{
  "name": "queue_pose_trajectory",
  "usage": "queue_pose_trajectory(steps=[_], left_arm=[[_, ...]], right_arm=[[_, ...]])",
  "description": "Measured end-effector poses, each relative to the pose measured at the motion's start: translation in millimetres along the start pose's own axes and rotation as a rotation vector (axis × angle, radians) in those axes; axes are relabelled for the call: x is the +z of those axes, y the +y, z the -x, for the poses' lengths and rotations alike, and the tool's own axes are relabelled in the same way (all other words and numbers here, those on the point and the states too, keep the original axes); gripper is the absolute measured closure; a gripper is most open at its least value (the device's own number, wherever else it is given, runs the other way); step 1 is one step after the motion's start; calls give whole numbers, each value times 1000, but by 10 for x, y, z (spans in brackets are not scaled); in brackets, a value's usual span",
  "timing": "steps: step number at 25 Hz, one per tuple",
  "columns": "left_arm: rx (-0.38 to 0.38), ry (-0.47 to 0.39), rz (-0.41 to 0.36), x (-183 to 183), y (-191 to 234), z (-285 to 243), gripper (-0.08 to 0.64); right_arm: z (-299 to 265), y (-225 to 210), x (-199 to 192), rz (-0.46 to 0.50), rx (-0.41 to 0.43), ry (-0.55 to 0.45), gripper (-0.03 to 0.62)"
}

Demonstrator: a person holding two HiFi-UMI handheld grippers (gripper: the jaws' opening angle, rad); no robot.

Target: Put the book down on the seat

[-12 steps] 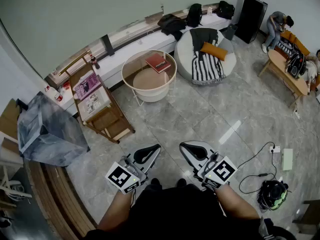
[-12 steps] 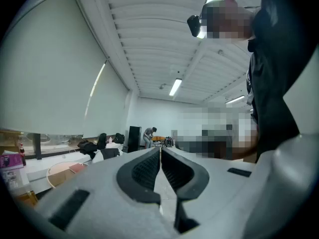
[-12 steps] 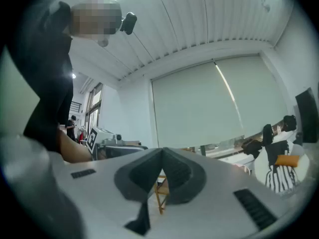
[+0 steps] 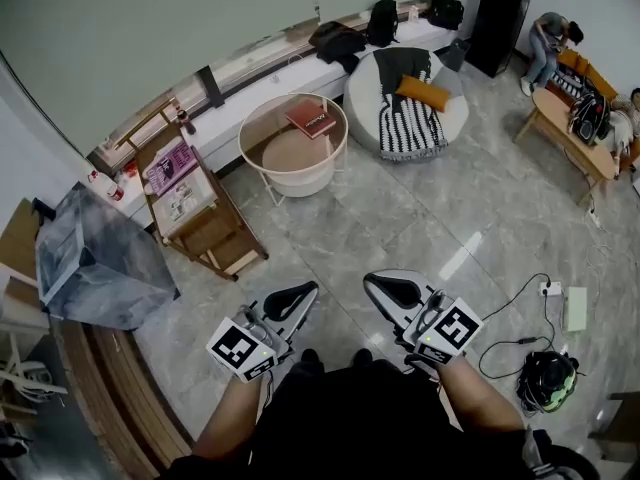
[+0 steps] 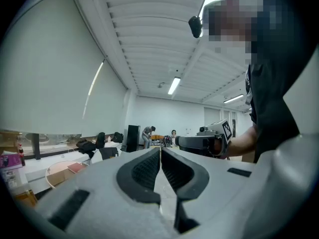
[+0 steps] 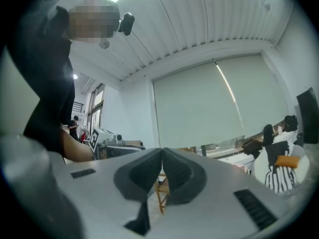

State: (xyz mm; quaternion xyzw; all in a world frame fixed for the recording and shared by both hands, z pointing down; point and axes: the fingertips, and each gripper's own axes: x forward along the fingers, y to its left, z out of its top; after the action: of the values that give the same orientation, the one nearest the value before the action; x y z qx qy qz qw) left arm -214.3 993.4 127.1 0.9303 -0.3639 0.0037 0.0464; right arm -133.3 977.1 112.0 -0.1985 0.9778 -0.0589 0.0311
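Head view framing: everything in the room sits slightly higher and further left in the picture than half a second ago; the shift is small.
Book (image 4: pixel 311 120): moved a little up and left in frame, together with the round table (image 4: pixel 246 146) that carries it.
Seat (image 4: pixel 452 118): moved up and left in frame by the same small amount.
Right gripper (image 4: pixel 378 284): now higher in frame and slightly further right; its marker cube (image 4: pixel 455 330) has moved with it.
Left gripper (image 4: pixel 305 293): marginally higher and further left in frame.
Gap between gripper tips: slightly wider than before.
Helmet (image 4: pixel 548 380): slightly higher in frame.
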Motion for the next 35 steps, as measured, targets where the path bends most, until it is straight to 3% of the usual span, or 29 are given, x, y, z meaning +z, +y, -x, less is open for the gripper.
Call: queue_pose_trajectory(steps=[7,13,18,24,35], left_arm=[[27,3,-4,23,-92,-67,531],[56,4,5,-33,-251,-183,531],[78,28,34,-160,-278,-139,531],[111,12,71,-226,-27,-154,531],[65,-11,126,-302,902,-592,531]], right_arm=[[263,-51,56,26,25,-11,563],[443,-42,-14,7,105,16,565],[437,-111,-86,-6,109,9,565],[365,-376,-141,-48,61,10,564],[-113,-1061,-301,-91,-3,46,564]])
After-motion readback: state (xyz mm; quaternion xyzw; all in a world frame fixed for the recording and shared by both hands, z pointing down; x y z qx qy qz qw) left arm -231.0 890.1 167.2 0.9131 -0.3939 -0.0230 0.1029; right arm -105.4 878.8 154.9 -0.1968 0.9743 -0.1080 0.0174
